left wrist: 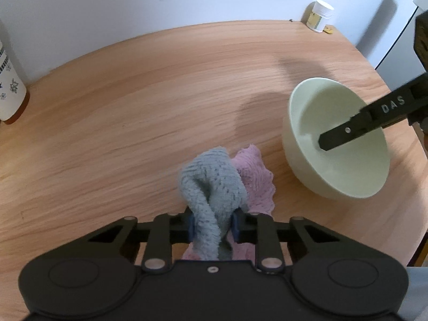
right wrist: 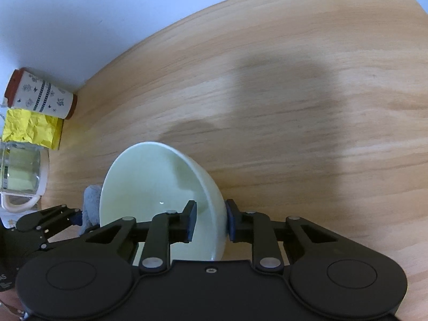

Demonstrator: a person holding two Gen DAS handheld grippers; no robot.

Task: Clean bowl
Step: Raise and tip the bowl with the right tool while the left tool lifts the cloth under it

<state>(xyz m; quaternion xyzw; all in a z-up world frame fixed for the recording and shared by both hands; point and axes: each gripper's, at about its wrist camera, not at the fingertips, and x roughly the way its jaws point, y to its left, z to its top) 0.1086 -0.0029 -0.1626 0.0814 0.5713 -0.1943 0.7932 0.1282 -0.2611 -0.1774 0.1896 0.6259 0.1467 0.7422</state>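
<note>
A pale green bowl (left wrist: 339, 144) is tilted on the wooden table, its opening facing my left gripper. My right gripper (right wrist: 211, 220) is shut on the bowl (right wrist: 149, 184), one finger inside and one outside the rim; one of its fingers (left wrist: 347, 131) shows inside the bowl in the left wrist view. My left gripper (left wrist: 212, 226) is shut on a grey-blue knitted cloth (left wrist: 214, 184), held left of the bowl. A pink cloth (left wrist: 254, 176) lies under and behind it on the table. The grey cloth (right wrist: 89, 206) and left gripper (right wrist: 72, 218) show beside the bowl in the right wrist view.
A patterned cup (right wrist: 40, 95), a yellow crumpled packet (right wrist: 29, 127) and a glass mug (right wrist: 21, 171) stand along the table's left edge by the wall. A white jar (left wrist: 321, 16) and a small yellow item (left wrist: 327, 30) sit at the far corner.
</note>
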